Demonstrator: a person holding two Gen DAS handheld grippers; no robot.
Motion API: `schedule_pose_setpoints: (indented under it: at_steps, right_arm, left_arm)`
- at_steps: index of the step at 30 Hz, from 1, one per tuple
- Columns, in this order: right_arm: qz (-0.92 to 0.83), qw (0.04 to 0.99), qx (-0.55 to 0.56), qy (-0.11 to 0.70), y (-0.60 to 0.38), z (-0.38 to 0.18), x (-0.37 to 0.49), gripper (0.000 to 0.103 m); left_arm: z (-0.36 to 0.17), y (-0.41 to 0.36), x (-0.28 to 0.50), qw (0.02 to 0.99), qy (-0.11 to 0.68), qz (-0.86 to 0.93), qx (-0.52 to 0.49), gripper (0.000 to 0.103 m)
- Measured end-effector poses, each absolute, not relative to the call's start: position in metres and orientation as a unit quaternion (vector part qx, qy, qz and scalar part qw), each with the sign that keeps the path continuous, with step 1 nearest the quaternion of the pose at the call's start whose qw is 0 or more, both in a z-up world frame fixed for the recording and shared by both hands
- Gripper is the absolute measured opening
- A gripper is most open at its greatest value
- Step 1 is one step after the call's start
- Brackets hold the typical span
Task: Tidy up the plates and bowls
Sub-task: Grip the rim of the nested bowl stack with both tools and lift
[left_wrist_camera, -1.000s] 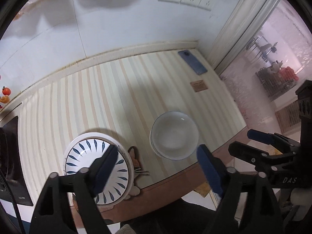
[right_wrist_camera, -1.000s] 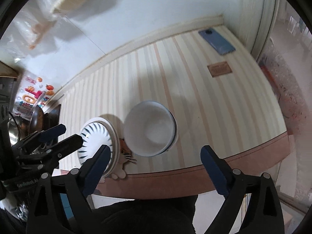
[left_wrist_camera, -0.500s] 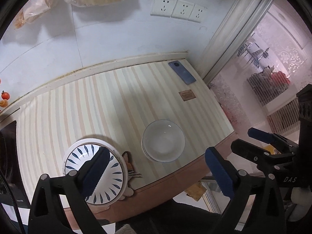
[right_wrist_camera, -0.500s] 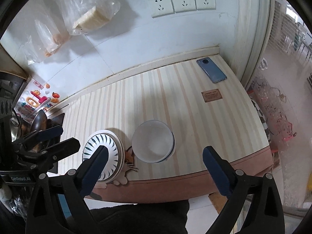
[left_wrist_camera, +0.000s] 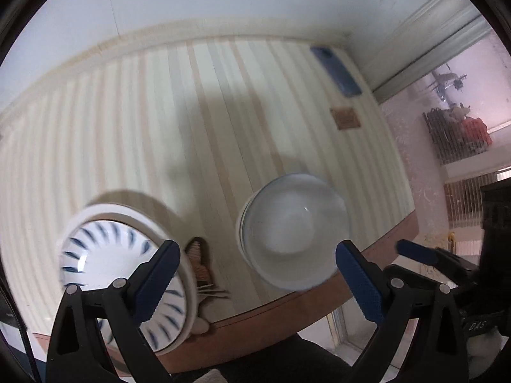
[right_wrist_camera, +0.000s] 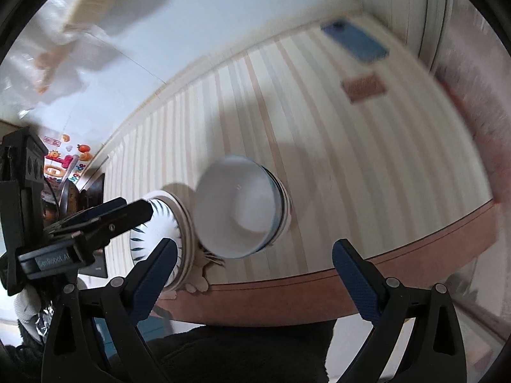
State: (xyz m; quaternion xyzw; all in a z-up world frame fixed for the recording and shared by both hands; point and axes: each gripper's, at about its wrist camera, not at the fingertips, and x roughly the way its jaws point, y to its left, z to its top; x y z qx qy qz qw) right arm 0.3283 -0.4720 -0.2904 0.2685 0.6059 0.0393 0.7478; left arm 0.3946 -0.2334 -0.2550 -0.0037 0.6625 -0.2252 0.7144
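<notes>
A stack of white bowls [left_wrist_camera: 292, 231] sits near the front edge of the striped table [left_wrist_camera: 159, 121]; it also shows in the right wrist view [right_wrist_camera: 241, 212]. To its left lies a stack of white plates with blue leaf marks [left_wrist_camera: 123, 274], also in the right wrist view [right_wrist_camera: 163, 223]. My left gripper [left_wrist_camera: 255, 279] is open and empty, above the table's front edge, between plates and bowls. My right gripper [right_wrist_camera: 254, 273] is open and empty, just in front of the bowls. The left gripper also shows in the right wrist view [right_wrist_camera: 95, 217], and the right gripper in the left wrist view [left_wrist_camera: 424, 260].
A blue phone [left_wrist_camera: 333, 70] and a small brown card [left_wrist_camera: 345, 118] lie at the far right of the table. A brown cat-shaped mat [left_wrist_camera: 199, 265] peeks out between plates and bowls. The wall runs behind the table. The brown table edge [right_wrist_camera: 319, 282] is close below.
Both grippers have dropped and moved forward toward the table; the plates and bowls look larger and nearer. Both views are motion-blurred. The dishes have not moved.
</notes>
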Motion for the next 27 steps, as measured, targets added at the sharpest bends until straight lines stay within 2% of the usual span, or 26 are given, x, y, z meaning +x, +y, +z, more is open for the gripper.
schedule_pose_setpoints:
  at_steps: [5, 14, 16, 17, 18, 19, 21, 27]
  right_arm:
    - [0.08, 0.697, 0.329, 0.632, -0.484, -0.363, 0.352, 0.1]
    - [0.1, 0.674, 0.377, 0.627, -0.488, -0.423, 0.375, 0.099]
    - [0.101, 0.673, 0.371, 0.632, -0.485, -0.43, 0.379, 0.097]
    - [0.105, 0.667, 0.377, 0.634, -0.483, -0.435, 0.381, 0.095]
    - [0.107, 0.661, 0.386, 0.635, -0.482, -0.44, 0.382, 0.085]
    - [0.11, 0.653, 0.397, 0.636, -0.482, -0.444, 0.385, 0.069]
    - [0.12, 0.641, 0.409, 0.638, -0.479, -0.453, 0.388, 0.054]
    - [0.125, 0.645, 0.415, 0.629, -0.477, -0.456, 0.388, 0.052]
  left_arm:
    - [-0.301, -0.248, 0.41, 0.685, 0.694, -0.22, 0.0, 0.1]
    - [-0.355, -0.246, 0.43, 0.618, 0.753, -0.212, -0.072, 0.092]
    - [-0.359, -0.246, 0.431, 0.615, 0.755, -0.214, -0.078, 0.075]
    - [-0.362, -0.246, 0.431, 0.612, 0.757, -0.216, -0.081, 0.062]
    - [-0.365, -0.248, 0.43, 0.607, 0.758, -0.221, -0.084, 0.051]
    - [-0.366, -0.248, 0.428, 0.604, 0.757, -0.231, -0.099, 0.048]
    - [-0.365, -0.247, 0.428, 0.606, 0.754, -0.23, -0.106, 0.047]
    - [-0.361, -0.249, 0.422, 0.624, 0.741, -0.226, -0.1, 0.045]
